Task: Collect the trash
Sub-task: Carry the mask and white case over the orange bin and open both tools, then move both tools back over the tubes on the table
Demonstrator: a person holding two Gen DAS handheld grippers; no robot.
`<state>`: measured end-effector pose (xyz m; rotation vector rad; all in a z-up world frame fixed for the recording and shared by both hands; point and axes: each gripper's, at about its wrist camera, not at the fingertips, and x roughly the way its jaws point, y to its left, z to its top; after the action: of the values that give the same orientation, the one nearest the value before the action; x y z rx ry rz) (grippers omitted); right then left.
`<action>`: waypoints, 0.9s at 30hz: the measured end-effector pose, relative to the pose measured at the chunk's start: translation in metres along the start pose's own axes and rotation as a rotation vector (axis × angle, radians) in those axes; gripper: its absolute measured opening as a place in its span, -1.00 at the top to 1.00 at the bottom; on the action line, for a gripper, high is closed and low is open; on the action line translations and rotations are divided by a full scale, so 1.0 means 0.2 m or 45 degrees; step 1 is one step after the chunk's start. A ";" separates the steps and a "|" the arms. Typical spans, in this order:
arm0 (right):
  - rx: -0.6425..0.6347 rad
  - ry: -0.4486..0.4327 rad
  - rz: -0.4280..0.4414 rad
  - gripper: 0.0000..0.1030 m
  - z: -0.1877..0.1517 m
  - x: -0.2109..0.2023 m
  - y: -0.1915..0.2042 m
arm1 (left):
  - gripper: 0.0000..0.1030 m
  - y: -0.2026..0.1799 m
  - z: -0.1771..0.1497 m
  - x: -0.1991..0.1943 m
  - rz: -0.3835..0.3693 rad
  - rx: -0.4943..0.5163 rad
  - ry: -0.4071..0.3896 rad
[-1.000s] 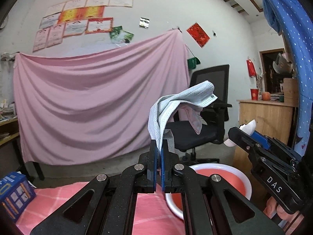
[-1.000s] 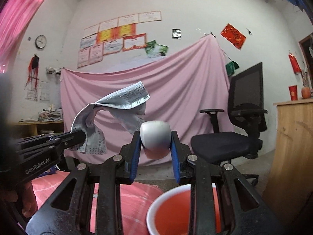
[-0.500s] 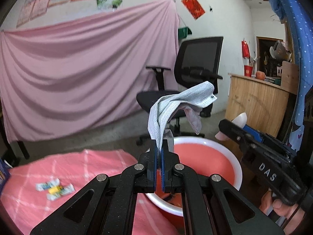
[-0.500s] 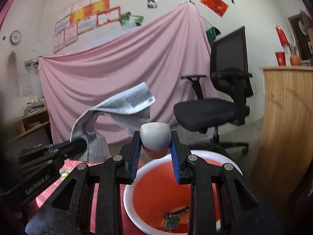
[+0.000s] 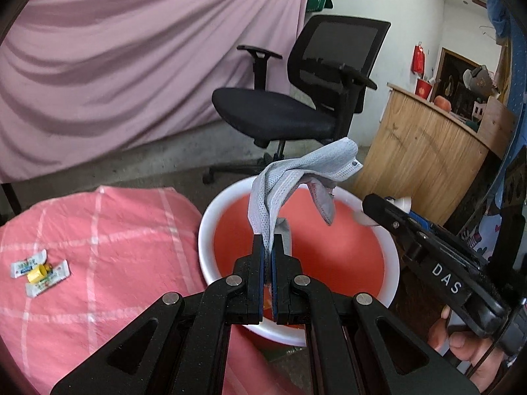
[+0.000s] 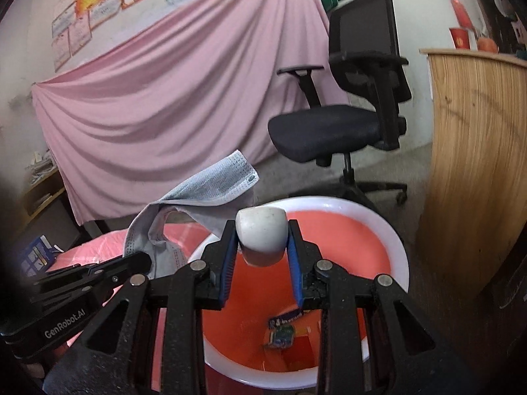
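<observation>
In the left wrist view, the left gripper (image 5: 269, 247) is clamped tight on a crumpled pale grey-blue fabric face mask (image 5: 296, 181), which rises out of the jaws, arches over and droops to the right; its long axis runs away from the fingers, up and across. Directly beneath and beyond the fingertips lies the round plastic basin with a white rim and red-orange inside (image 5: 210, 217), so the mask hangs over the basin's open mouth and the way to the target is straight down. To the left, on the pink checked cloth (image 5: 108, 230), a few small snack wrappers with a yellow piece (image 5: 39, 271) lie well apart from the basin, not yet gathered. The right gripper (image 5: 388, 209) enters from the right edge, its tip over the basin's right rim. In the right wrist view, the right gripper (image 6: 262, 247) pinches a small white rounded cup-like piece (image 6: 262, 237) between its blue pads, held across its width. The basin (image 6: 392, 237) sits below and ahead of it, with some coloured wrappers (image 6: 283, 329) already at the bottom. The left gripper (image 6: 138, 260) and its mask (image 6: 210, 187) stand just to the left, near the basin's left rim. Both hands seem about equally placed for a drop, and letting go appears to be all that remains.
</observation>
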<state>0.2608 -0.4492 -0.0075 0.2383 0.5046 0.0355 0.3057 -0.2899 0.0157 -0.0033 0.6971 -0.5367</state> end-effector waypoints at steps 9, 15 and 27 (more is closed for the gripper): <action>0.015 0.064 -0.012 0.06 -0.01 0.04 -0.03 | 0.63 0.03 -0.03 0.06 -0.007 -0.045 0.088; 0.018 0.081 -0.025 -0.07 0.00 0.05 -0.03 | 0.44 0.09 -0.04 0.02 0.021 -0.069 0.076; 0.009 0.004 -0.006 -0.63 0.04 0.02 0.07 | 0.08 0.27 -0.05 -0.20 0.127 -0.154 -0.050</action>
<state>0.2689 -0.4375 0.0009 0.2445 0.5081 0.0297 0.3001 -0.2238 0.0231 -0.0920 0.6865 -0.3976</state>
